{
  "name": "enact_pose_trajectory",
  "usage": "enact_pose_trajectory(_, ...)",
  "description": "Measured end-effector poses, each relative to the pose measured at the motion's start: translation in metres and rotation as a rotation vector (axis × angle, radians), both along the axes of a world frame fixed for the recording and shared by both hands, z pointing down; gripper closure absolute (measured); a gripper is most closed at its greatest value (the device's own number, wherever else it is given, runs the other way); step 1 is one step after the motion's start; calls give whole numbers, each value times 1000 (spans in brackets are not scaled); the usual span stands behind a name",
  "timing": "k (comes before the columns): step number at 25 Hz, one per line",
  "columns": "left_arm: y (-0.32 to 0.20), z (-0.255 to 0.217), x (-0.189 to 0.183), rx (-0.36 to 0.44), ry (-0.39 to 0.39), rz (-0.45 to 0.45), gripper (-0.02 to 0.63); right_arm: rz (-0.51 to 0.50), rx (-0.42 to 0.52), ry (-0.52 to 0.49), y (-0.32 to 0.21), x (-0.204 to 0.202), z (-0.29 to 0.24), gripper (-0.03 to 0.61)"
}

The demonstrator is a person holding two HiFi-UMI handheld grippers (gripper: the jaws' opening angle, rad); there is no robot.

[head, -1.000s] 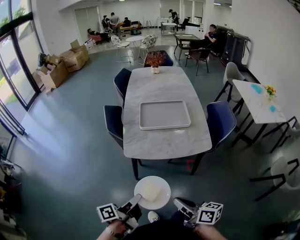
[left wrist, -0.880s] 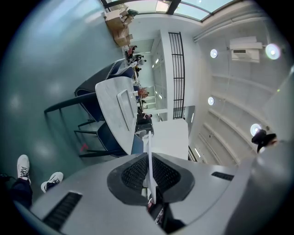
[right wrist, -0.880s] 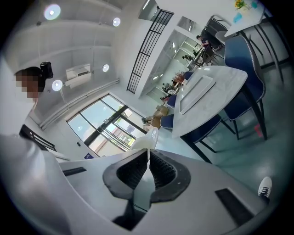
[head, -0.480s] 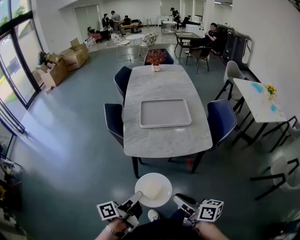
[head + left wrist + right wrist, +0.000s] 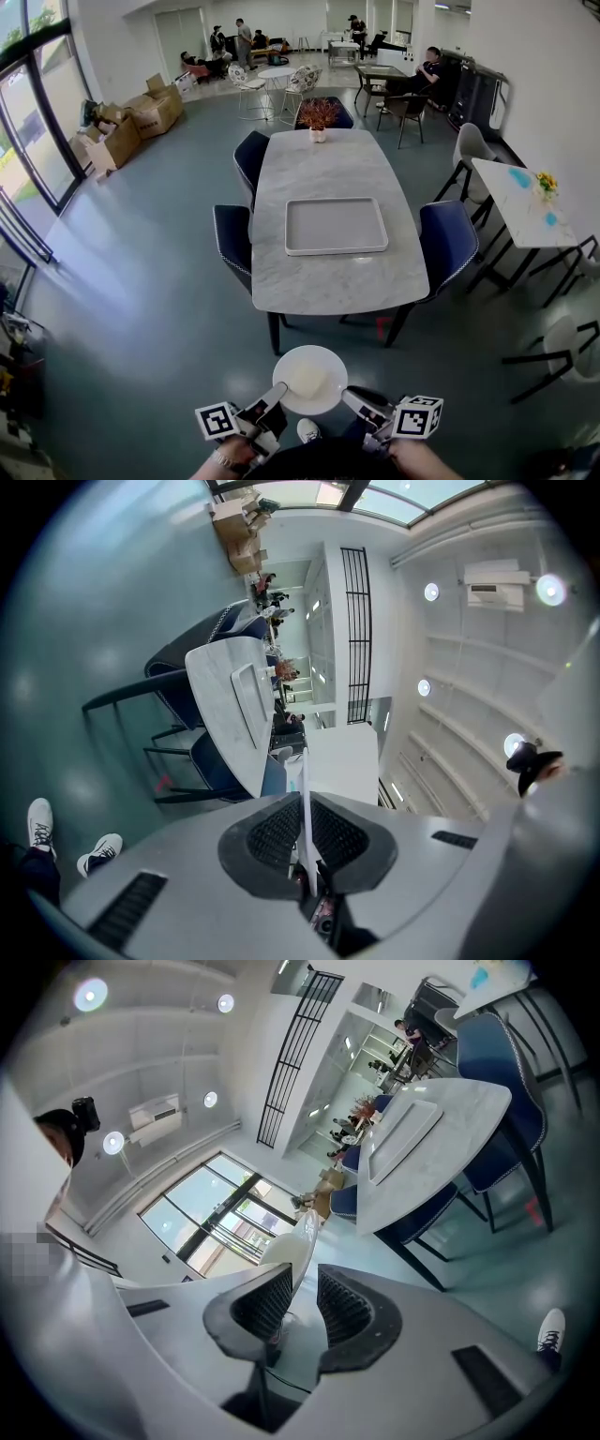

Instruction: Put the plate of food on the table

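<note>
The round white plate (image 5: pixel 324 362) with a pale lump of food (image 5: pixel 306 379) on it is up in the air, over the grey floor (image 5: pixel 141 309). It is close to the person and well apart from the long white marble surface (image 5: pixel 337 277). The left tongs (image 5: pixel 277 391) pinch the plate's left rim, which shows thin between the dark pads (image 5: pixel 272 834). The right tongs (image 5: pixel 349 398) squeeze its right rim. A flat grey tray (image 5: pixel 336 226) lies in the middle of the surface, and blue chairs (image 5: pixel 448 239) stand beside it.
</note>
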State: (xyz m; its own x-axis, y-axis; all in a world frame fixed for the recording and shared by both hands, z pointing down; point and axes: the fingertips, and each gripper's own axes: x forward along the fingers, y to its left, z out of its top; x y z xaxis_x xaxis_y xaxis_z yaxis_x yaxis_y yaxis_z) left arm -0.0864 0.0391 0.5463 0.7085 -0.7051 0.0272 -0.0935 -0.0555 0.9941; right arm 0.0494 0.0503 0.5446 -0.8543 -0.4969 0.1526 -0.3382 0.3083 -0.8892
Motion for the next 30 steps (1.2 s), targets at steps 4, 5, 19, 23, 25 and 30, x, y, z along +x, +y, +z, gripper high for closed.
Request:
enact_pose_trajectory(4,0,-3,2,5,4,12,591,-10,-1,-15,-4,-5,-3,509)
enact_pose_trajectory(5,1,-4,2,5,4,17,591,-11,-6,-19,-4,-6,-2,509)
enact_pose_trajectory(19,6,-5,13,29,4,80,586,28,-62,-56,-9,-3,3,560)
enact_pose_trajectory(23,6,-2,8,26,10,64,586,37,-55,-66,-9,-2,1,560)
enact_pose_trajectory(25,7,-2,7,32,6,66,586,47,-63,-64,-8,-1,1,560)
enact_pose_trajectory(30,4,2,-9,25,-11,10,586,86,-64,-31,-11,6,4,560)
